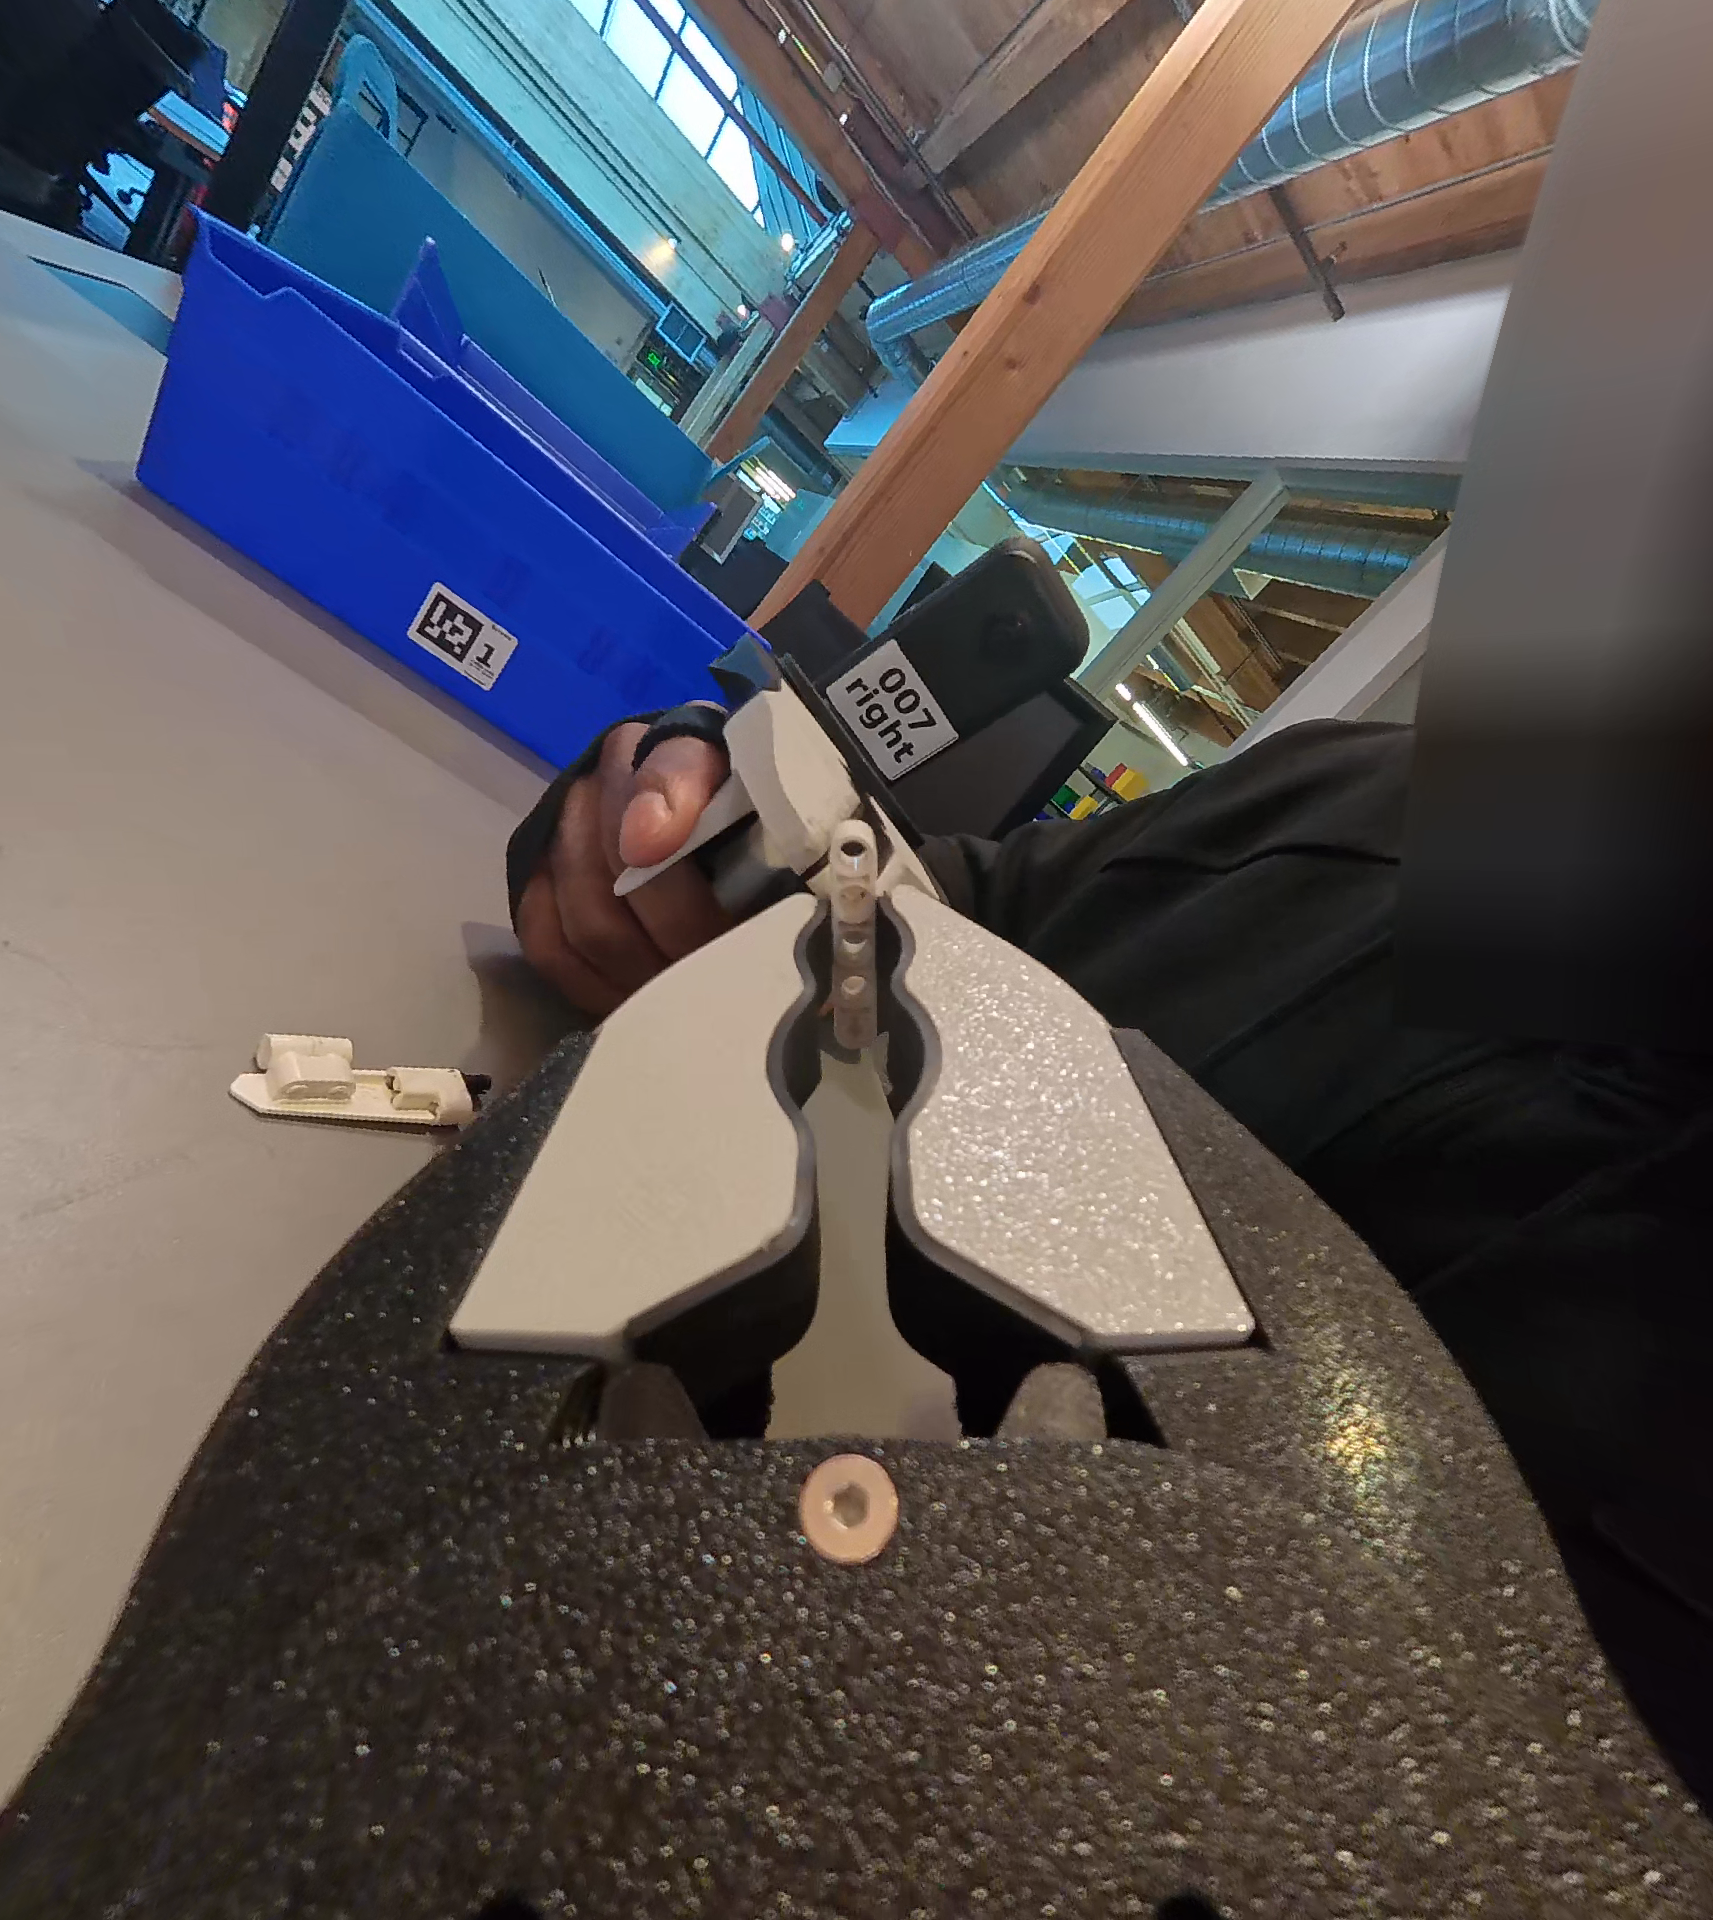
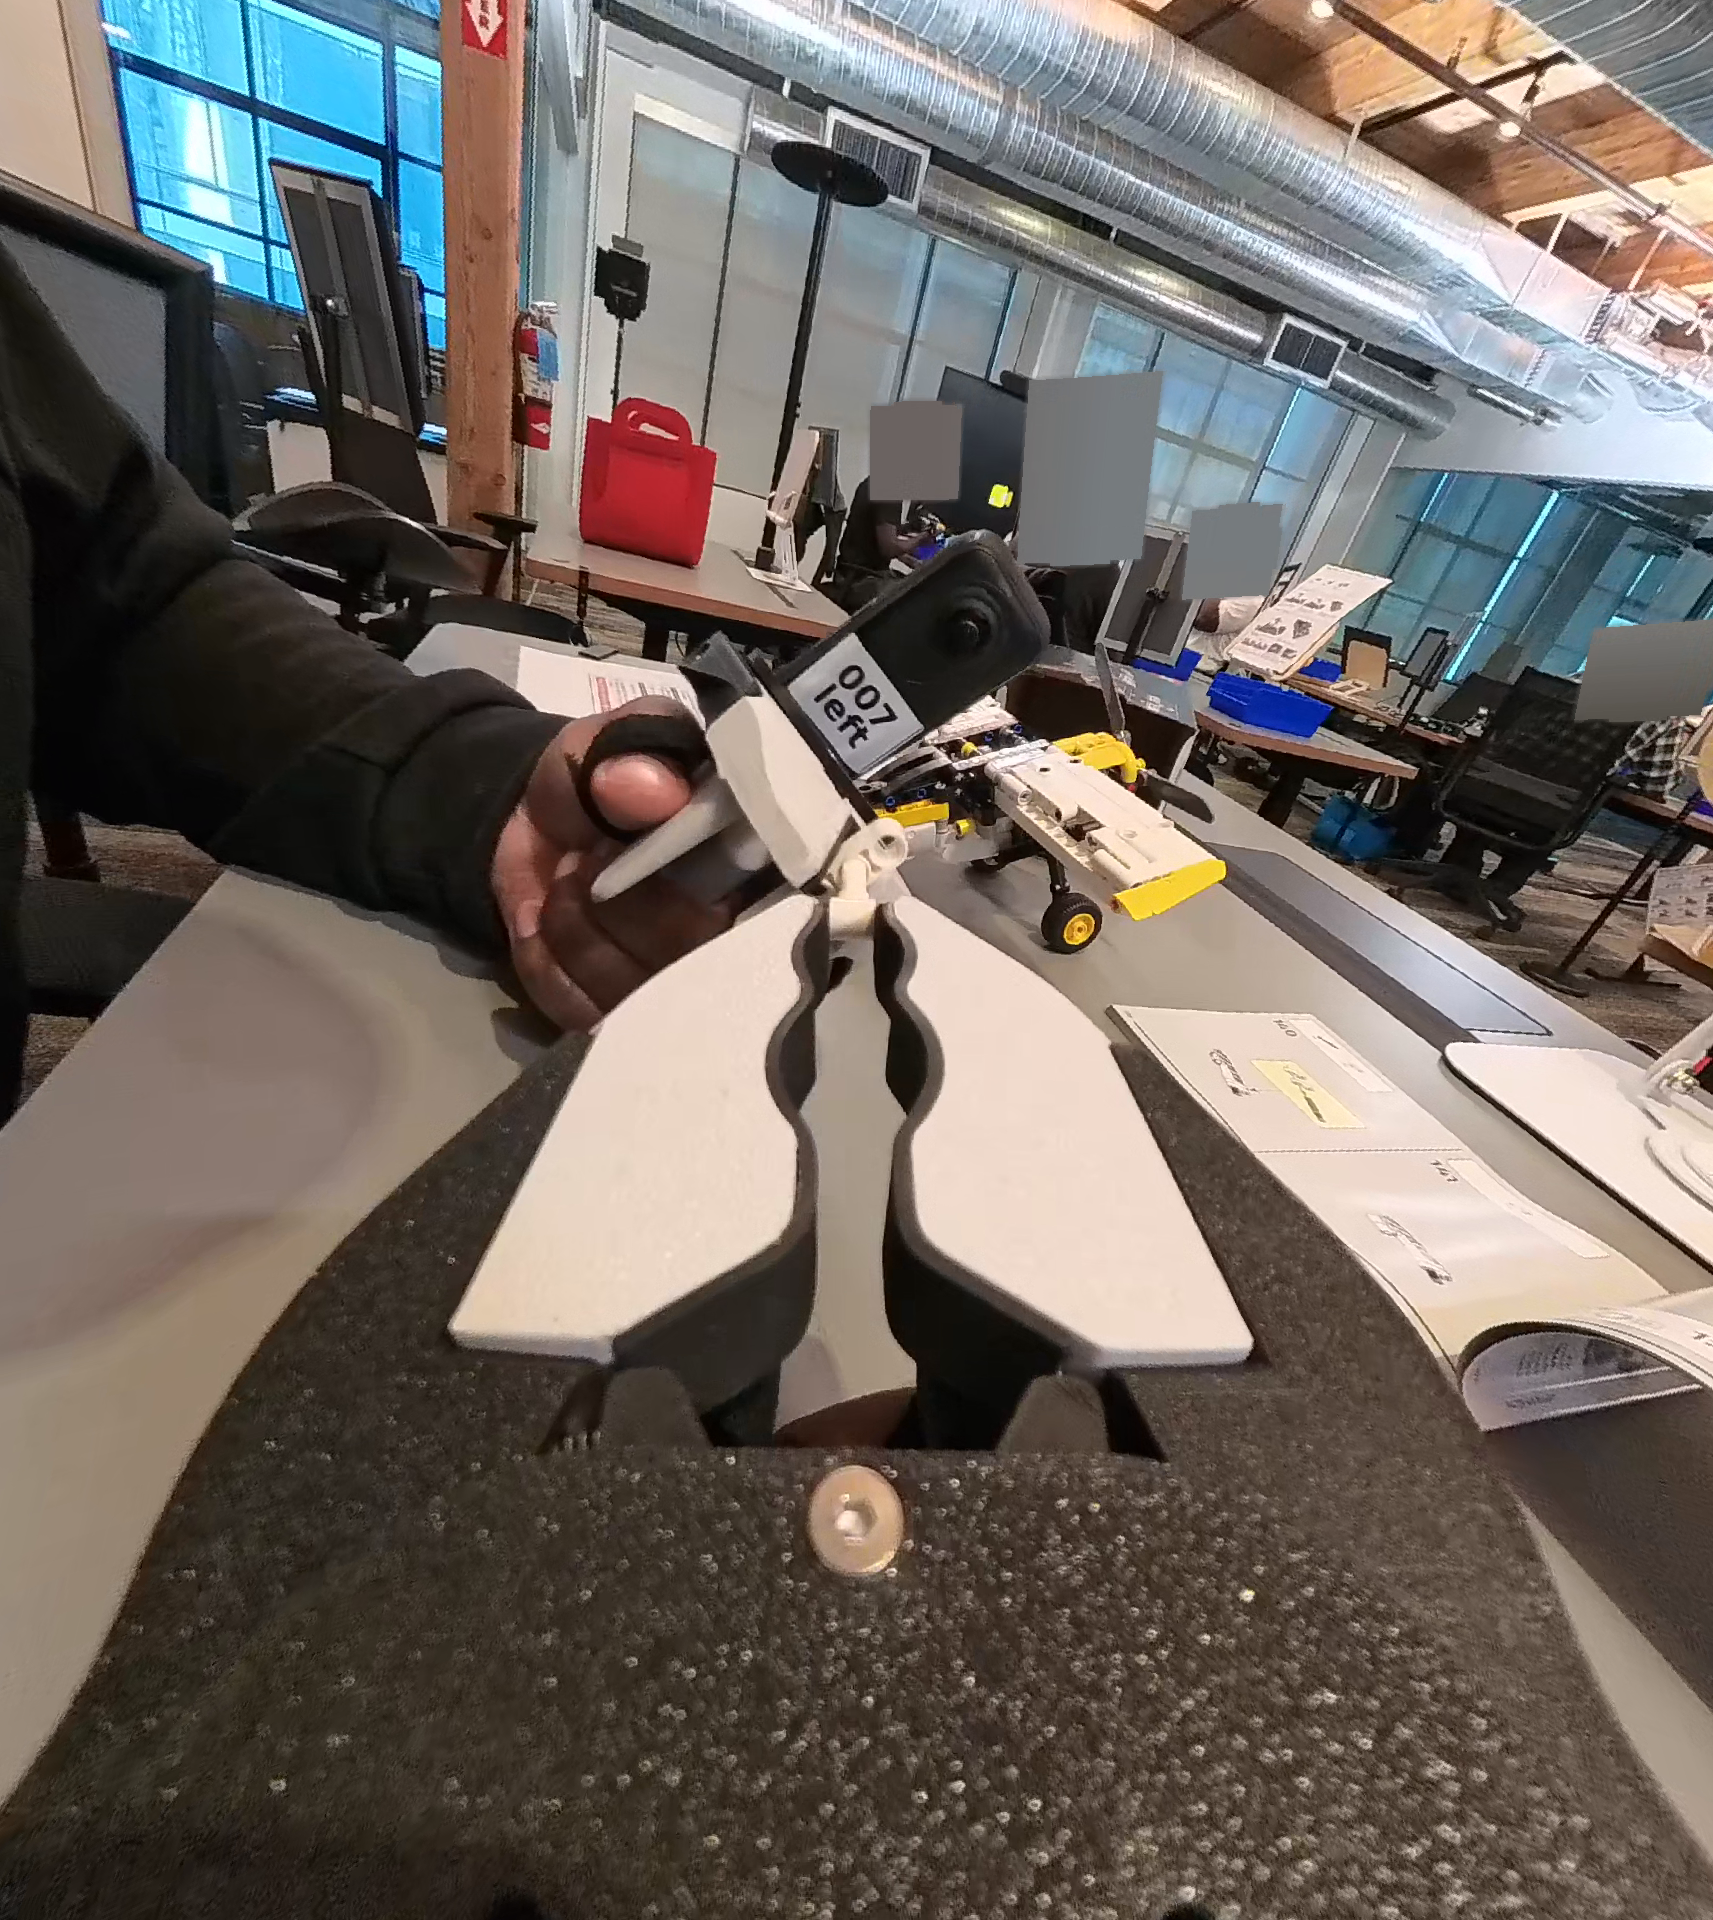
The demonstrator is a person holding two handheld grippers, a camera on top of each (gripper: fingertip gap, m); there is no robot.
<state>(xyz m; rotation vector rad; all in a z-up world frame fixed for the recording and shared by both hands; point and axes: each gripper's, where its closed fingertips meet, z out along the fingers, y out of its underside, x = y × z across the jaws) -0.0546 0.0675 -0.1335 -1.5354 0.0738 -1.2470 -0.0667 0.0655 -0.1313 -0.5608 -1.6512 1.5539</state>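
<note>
**Two grippers meet tip to tip over a grey table**

The left gripper (image 1: 849, 935) is nearly closed, its two pads pressed on a white beam (image 1: 849, 940) with a row of holes, which stands upright between the fingertips and pokes out past them. The right gripper (image 2: 852, 914) is just as narrow and pinches a small white connector (image 2: 857, 902) at its very tips. The two parts meet where the grippers face each other, so each gripper's body blocks the view of the other's fingertips. Whether the parts are already joined cannot be told.

A hand holds each gripper: the right hand (image 1: 603, 883) shows in the left wrist view, the left hand (image 2: 582, 883) in the right wrist view, both with black sleeves. Each gripper carries one black camera on top.

Around them, on the table (image 1: 104, 1039):
- one blue bin (image 1: 395, 520) with a square marker sticker, behind the right hand;
- one small white assembly (image 1: 353, 1086) lying flat, left of the left gripper and apart from it;
- one white and yellow model plane (image 2: 1091, 821) on black and yellow wheels, just behind the grippers;
- one open booklet (image 2: 1351, 1164) to the right;
- one white lamp base (image 2: 1610, 1122) beyond the booklet.

Further back stand one red bag (image 2: 646, 483) on another desk and more blue bins.
</note>
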